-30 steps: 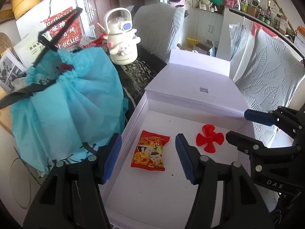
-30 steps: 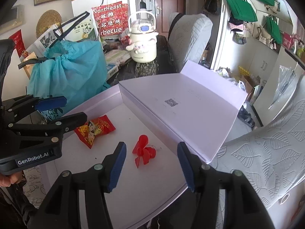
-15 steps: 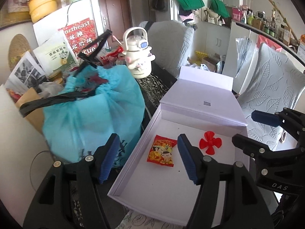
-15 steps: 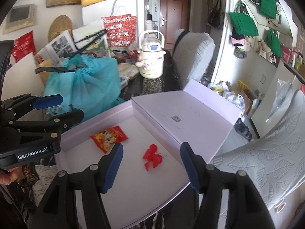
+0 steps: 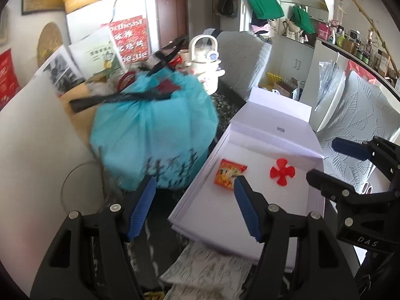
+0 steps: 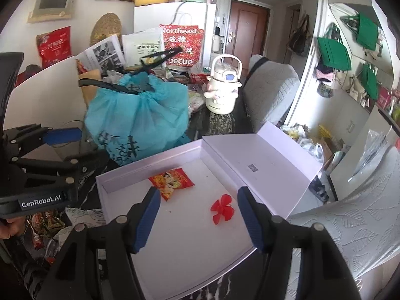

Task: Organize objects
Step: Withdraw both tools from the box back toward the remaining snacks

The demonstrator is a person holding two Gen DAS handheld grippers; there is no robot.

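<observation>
A shallow white box [image 5: 197, 187] lies open on the dark table, its lid [image 6: 262, 165] folded back. Inside it lie a red snack packet [image 5: 230, 176] [image 6: 172, 181] and a red plastic propeller [image 5: 282, 171] [image 6: 223, 208], a little apart. My left gripper [image 5: 193, 190] hovers open above the box's near left edge, with nothing between its fingers. My right gripper [image 6: 197, 197] hangs above the box's middle with its jaws opening and nothing held. Each gripper shows at the side of the other's view, the right gripper [image 5: 325, 160] and the left gripper [image 6: 92, 145].
A full teal drawstring bag [image 5: 155, 130] stands against the box's left side. Behind it are papers, a red printed bag and a cream flask with a handle [image 6: 222, 90]. A leaf-patterned chair [image 6: 350, 225] borders the box on the right; a grey chair [image 6: 270, 87] stands beyond.
Both grippers have drawn back and upward from the box, which now looks smaller and farther off. The right gripper's jaws stand wider. Packet and propeller have stayed in place.
</observation>
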